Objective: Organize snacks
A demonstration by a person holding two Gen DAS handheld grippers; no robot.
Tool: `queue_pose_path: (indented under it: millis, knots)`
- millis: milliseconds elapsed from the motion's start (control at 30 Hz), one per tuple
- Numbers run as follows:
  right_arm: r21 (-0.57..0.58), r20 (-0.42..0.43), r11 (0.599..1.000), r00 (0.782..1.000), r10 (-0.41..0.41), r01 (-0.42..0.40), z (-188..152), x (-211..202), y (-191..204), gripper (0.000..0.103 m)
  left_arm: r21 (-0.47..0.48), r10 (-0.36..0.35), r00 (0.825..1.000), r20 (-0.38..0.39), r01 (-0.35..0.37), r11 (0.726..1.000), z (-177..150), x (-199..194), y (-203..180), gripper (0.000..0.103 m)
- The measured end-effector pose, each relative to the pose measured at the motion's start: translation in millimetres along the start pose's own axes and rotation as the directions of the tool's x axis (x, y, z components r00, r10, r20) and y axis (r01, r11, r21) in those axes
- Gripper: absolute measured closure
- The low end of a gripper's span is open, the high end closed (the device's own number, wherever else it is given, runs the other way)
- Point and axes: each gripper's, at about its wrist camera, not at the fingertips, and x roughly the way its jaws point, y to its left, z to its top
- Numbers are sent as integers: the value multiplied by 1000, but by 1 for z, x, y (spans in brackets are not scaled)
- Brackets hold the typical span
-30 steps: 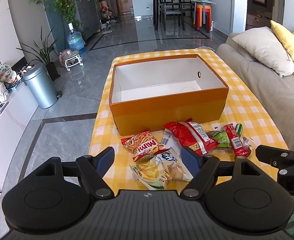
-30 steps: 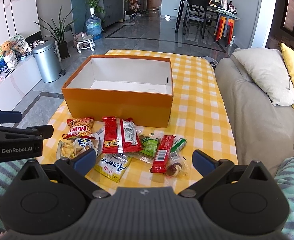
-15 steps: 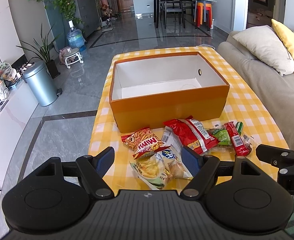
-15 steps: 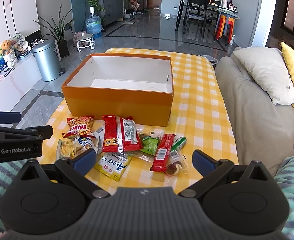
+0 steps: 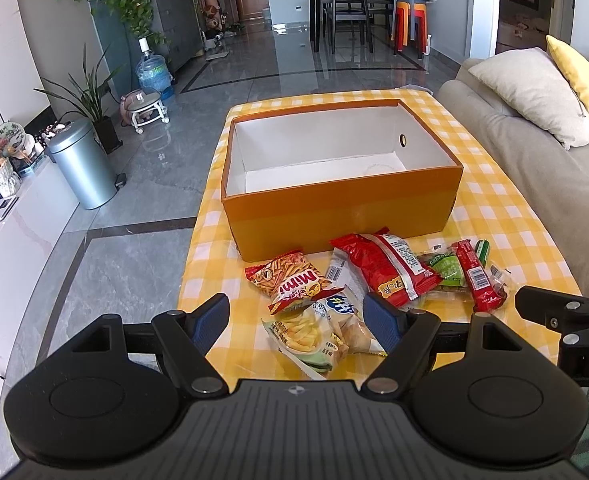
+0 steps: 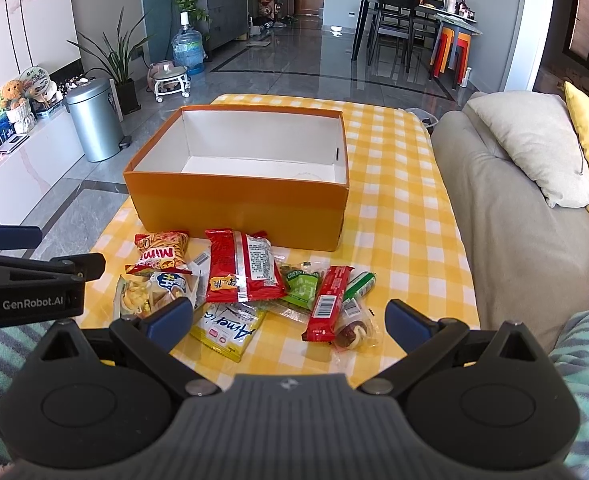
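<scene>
An empty orange box [image 5: 346, 204] [image 6: 238, 208] with a white inside stands on the yellow checked table. Several snack packs lie in front of it: a Mimi pack [image 5: 290, 278] [image 6: 160, 254], a chips bag [image 5: 318, 332] [image 6: 150, 292], a large red pack [image 5: 386, 268] [image 6: 240, 266], a green pack [image 6: 302, 286], a red bar [image 5: 474, 276] [image 6: 328, 302], a yellow packet [image 6: 226, 326] and a clear-wrapped candy [image 6: 354, 332]. My left gripper [image 5: 296, 320] is open above the chips bag. My right gripper [image 6: 288, 320] is open above the near snacks.
A beige sofa [image 6: 514, 216] with cushions runs along the table's right side. A grey bin [image 5: 82, 168] and plants stand on the floor to the left. The table's near edge [image 6: 294, 368] lies just below the snacks.
Both grippers have moved slightly forward and down toward the snacks. Both stay open. Nothing on the table has moved.
</scene>
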Motion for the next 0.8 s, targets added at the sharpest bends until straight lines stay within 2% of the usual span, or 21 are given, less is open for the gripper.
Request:
queue_pose_path:
  millis: [400,567,633,800]
  knots:
    - [3,-12,1000,1000,9,-9,-2,3,0,4,1,-6,1000,-5,6,1000,0,2,0,14]
    - [34,-32,999,999,41,-40,-2,9,-4,4,55,-50,999,4,50,997,6,6,-2,14]
    - [40,-48,998,998,51,-49,-2,13,-5,4,67,-70,998,8,69,995,10,9,-1,19]
    - [83,-97,991,989,109,-101,-1,26,-10,4,63,-116,993,-36,118,991,17,22,2,25]
